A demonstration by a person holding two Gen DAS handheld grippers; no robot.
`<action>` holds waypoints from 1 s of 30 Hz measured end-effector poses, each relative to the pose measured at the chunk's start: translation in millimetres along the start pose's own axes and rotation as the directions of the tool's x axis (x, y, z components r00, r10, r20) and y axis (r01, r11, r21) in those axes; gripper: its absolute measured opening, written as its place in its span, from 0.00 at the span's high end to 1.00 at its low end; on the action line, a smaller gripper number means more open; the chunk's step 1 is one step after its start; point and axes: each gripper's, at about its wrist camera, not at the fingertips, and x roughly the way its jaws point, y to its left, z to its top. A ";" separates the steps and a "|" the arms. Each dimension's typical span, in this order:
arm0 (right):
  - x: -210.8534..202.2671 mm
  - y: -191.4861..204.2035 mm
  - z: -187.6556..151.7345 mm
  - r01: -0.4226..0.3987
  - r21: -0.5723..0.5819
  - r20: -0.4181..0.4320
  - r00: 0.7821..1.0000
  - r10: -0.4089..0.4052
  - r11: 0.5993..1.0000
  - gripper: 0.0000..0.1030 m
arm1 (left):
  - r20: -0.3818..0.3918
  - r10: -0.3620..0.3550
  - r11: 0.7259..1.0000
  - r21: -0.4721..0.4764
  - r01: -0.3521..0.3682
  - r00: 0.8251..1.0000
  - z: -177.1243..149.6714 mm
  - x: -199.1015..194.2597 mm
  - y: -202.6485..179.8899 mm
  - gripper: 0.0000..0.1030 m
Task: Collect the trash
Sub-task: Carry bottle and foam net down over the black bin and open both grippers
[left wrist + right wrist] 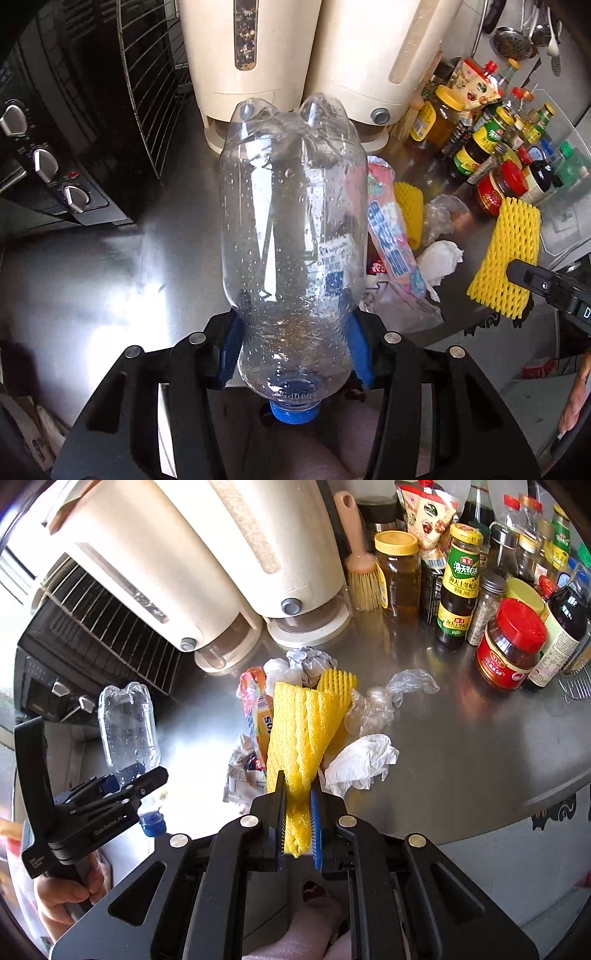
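1. Trash lay heaped on the steel counter [461, 738] in front of the two cream dispensers [207, 561], and we had already picked two pieces from it.
2. Our left gripper [293, 347] was clamped on the clear plastic bottle [291, 229] near its shoulder, the blue cap [294, 414] pointing back toward us and the base toward the dispensers; droplets clung inside it.
3. Our right gripper [297, 827] was pinched narrow on a yellow foam net [303, 734], which fanned out beyond the blue pads.
4. Nearer the dispensers than that net, a second yellow foam net [338, 679] lay in the heap.
5. A colourful snack wrapper [255, 709] lay in the heap on the bottle's side of the held net.
6. A crumpled white tissue [364, 762] and a clear plastic film [391, 698] lay on the far side of the heap from the bottle, close to each other.
7. A crumpled grey wad [310, 661] sat just in front of the dispensers.
8. Sauce jars and bottles [511, 642] crowded the counter on one side of the dispensers, and a black oven [48, 155] with a wire rack [155, 81] stood on the other.
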 end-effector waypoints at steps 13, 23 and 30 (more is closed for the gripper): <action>-25.7 -28.2 -104.1 -0.048 -0.124 0.032 0.998 0.052 0.991 0.88 | 0.040 -0.038 0.999 0.028 0.036 0.999 -113.5 -33.2 -38.0 0.54; 47.4 -57.3 -178.0 -0.019 -0.142 -0.131 0.991 0.000 0.990 0.88 | -0.077 -0.146 0.987 0.054 0.150 0.986 -203.2 37.7 -62.5 0.55; 124.8 -87.6 -211.2 0.031 -0.101 -0.238 0.970 -0.054 0.994 0.88 | -0.203 -0.119 0.992 0.018 0.125 0.972 -241.4 128.1 -63.2 0.55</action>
